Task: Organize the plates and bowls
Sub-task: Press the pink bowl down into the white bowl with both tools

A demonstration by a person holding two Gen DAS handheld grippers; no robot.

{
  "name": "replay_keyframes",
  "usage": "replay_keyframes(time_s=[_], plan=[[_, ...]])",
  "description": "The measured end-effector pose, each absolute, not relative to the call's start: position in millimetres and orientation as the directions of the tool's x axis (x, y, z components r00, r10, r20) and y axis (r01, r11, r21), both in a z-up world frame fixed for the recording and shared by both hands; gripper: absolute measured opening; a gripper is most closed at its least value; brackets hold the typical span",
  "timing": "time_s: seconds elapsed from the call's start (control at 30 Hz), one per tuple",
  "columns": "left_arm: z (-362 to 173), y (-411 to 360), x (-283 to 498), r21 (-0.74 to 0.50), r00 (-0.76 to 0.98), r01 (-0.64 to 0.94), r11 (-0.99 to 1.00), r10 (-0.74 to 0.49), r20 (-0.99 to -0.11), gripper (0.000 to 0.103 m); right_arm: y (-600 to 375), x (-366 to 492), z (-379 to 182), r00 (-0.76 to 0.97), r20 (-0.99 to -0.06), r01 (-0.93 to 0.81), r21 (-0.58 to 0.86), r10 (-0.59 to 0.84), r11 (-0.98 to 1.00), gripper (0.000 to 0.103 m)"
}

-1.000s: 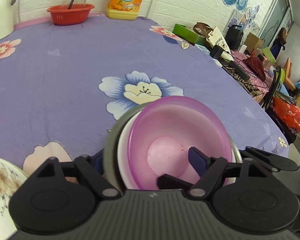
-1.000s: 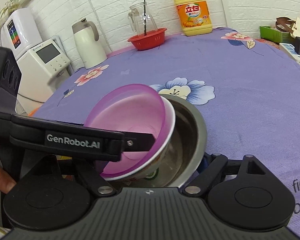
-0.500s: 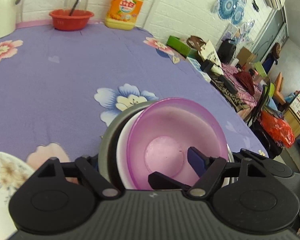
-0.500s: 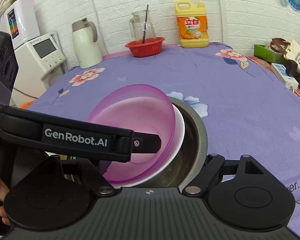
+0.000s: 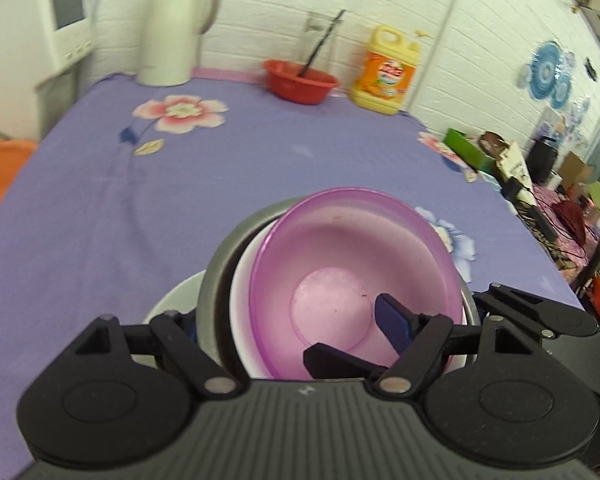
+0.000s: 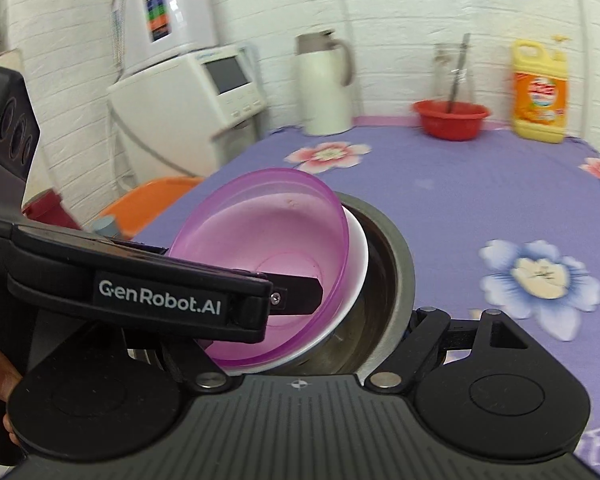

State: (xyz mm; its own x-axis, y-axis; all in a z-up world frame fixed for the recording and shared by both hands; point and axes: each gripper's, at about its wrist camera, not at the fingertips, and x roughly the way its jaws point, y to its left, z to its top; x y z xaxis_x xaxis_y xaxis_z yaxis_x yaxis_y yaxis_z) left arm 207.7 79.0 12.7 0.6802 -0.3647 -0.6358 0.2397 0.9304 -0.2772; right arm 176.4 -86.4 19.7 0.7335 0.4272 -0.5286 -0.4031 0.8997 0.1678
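A stack of three nested bowls is held up over the purple flowered table: a translucent purple bowl (image 5: 352, 264) inside a white bowl (image 5: 244, 288) inside a steel bowl (image 5: 216, 264). My left gripper (image 5: 296, 320) is shut on the stack's near wall, one blue-padded finger (image 5: 392, 320) inside the purple bowl. In the right wrist view the purple bowl (image 6: 268, 240), white bowl (image 6: 358, 256) and steel bowl (image 6: 392, 268) tilt left; my right gripper (image 6: 300, 344) grips the steel rim. A white plate (image 5: 172, 300) shows under the stack.
At the table's far edge stand a white thermos (image 5: 172, 24), a red basin (image 5: 300, 84) with a glass jug, and a yellow detergent bottle (image 5: 388, 68). A white appliance (image 6: 188, 92) and an orange stool (image 6: 152, 196) stand left of the table. Clutter lies at right (image 5: 540, 184).
Both grippers have swung left with the bowl stack; the thermos and white appliance have come into view. The stack now hangs over the white plate. The grips are unchanged.
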Motion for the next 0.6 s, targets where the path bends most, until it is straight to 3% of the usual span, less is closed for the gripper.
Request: replay_keyframes(time_s=[0.37,0.5,0.6], plan=[[-14,97,206,-0.308,0.672,0.239,0.921,-0.386,-0.632,0.078,-61,184,-2,0.659,-0.606,-0.417,0.198,0.445,0.887,0.103],[-10,99,203,-0.300,0.704,0.227,0.927,-0.369,-0.606,0.093,-62,183,-3,0.664,-0.598,-0.400,0.222,0.449,0.889,0.103],[0,104,200,-0.290,0.736,0.225,0.930,-0.357,-0.575,0.093,-62,179,3,0.707,-0.580,-0.381,0.169,0.404,0.909,0.103]])
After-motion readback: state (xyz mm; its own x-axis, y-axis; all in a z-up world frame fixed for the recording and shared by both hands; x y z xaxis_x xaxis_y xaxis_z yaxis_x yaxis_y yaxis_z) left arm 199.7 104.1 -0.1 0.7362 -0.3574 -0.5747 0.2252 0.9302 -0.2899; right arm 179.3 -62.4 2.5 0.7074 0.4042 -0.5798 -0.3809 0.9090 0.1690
